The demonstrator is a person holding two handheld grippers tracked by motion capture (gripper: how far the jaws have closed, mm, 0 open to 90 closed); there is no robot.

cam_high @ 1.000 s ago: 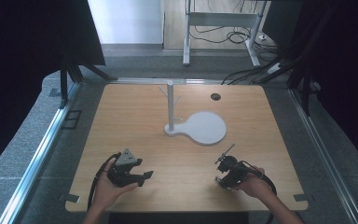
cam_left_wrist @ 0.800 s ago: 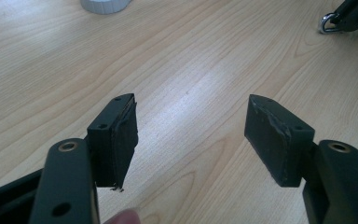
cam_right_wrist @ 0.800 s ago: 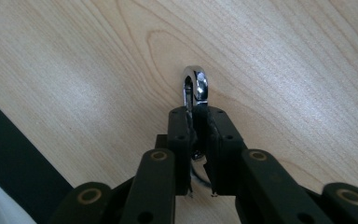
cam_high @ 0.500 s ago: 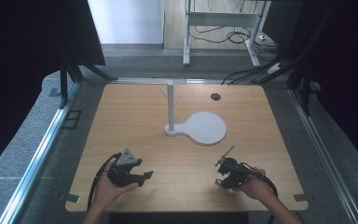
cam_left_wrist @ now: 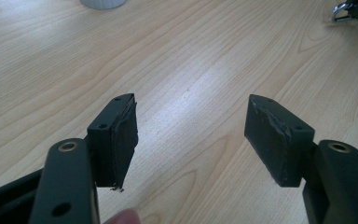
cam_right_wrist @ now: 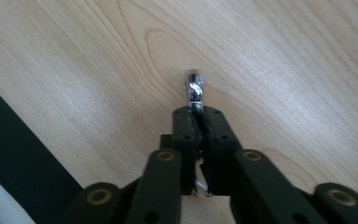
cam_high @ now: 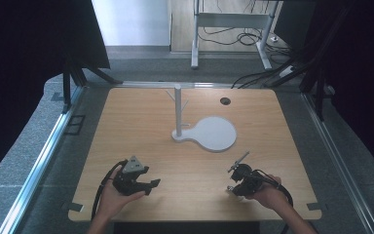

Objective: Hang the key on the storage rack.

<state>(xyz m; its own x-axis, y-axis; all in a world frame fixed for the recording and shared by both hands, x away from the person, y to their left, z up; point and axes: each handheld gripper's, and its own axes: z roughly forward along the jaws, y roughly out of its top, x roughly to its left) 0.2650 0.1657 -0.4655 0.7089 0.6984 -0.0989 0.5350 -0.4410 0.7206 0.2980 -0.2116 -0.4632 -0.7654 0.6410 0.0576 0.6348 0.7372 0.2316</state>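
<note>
Pale wooden worktop [cam_high: 141,131] carried white peg stand [cam_high: 178,111]. My left claw [cam_left_wrist: 191,135] gaped empty near front edge. My right claw [cam_right_wrist: 198,122] pinched small shiny metal piece [cam_right_wrist: 194,87], exact kind unclear. Judged best: firm grip, slow carry.

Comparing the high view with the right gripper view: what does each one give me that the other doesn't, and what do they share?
High view alone: the white stand with its upright post and round base at mid-table, the left gripper in the person's hand near the front edge, and the dark hole in the tabletop. Right gripper view alone: the right gripper up close, its fingers pressed together on a small shiny metal piece that pokes out beyond their tips. Both share the wooden table and the right gripper itself.
</note>
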